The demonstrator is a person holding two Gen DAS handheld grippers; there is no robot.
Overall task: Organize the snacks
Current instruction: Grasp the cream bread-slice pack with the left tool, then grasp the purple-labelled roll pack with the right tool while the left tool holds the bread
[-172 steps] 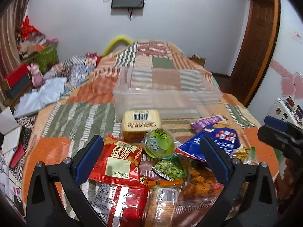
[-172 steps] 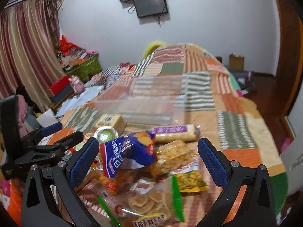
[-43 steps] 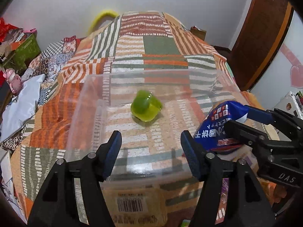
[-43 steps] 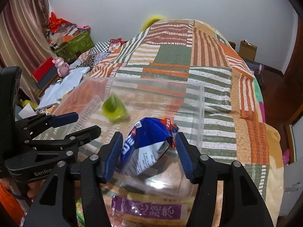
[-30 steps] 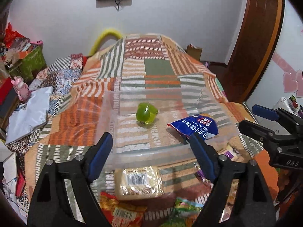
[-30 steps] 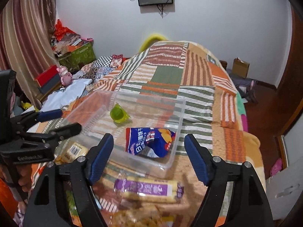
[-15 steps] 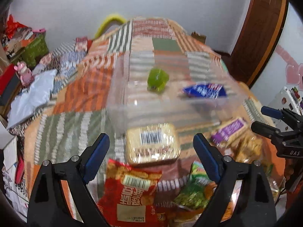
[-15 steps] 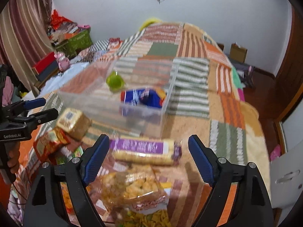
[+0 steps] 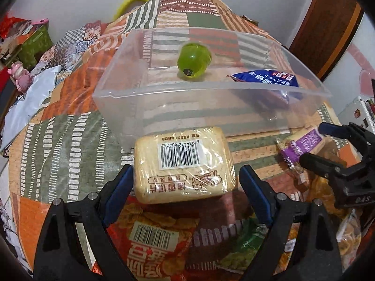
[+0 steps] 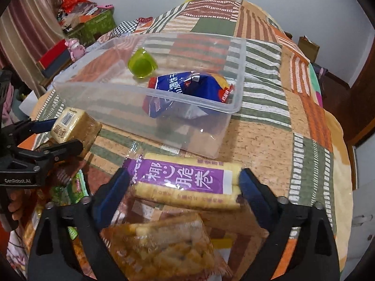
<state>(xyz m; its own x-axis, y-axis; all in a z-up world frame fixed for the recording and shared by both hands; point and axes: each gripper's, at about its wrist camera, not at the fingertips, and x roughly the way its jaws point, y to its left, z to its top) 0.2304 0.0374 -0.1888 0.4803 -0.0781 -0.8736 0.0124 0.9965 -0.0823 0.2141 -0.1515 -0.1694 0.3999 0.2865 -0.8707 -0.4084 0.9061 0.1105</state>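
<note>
Right wrist: bin (image 10: pixel 234 107) holds two snacks; jelly cup (image 10: pixel 141 63), blue bag (image 10: pixel 187 86).

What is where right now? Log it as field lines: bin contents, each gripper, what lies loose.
bin: clear plastic bin on the quilt
in bin: green jelly cup; blue snack bag
left gripper: open, jaws either side of the yellow cracker pack
right gripper: open, jaws just widened, flanking the purple wafer-roll pack
loose: red chip bag, green pea bag
</note>
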